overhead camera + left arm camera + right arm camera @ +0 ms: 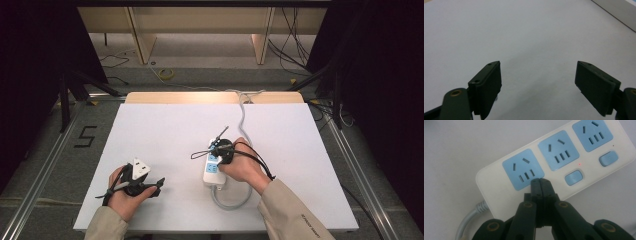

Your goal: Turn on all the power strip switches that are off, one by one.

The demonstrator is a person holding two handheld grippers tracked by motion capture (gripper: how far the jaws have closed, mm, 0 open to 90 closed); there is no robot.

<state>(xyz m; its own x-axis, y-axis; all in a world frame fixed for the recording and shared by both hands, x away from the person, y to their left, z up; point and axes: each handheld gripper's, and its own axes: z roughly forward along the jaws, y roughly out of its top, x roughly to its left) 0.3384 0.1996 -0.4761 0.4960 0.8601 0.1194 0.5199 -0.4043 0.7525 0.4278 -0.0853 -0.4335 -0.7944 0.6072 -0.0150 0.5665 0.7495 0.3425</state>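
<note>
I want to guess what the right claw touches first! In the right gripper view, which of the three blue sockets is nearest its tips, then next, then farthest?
1. Socket by the cord end, touching or just ahead of the shut right claw.
2. Middle socket, up and right.
3. Socket at the top right, farthest.

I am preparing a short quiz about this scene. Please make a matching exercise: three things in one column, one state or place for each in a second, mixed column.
Things:
1. left gripper
2. right gripper
3. white power strip with blue sockets

States:
A. jaws closed together, tips over a blue socket
B. lies flat on the white table
C. jaws wide apart, nothing between them

Pairs: 1-C, 2-A, 3-B
</note>
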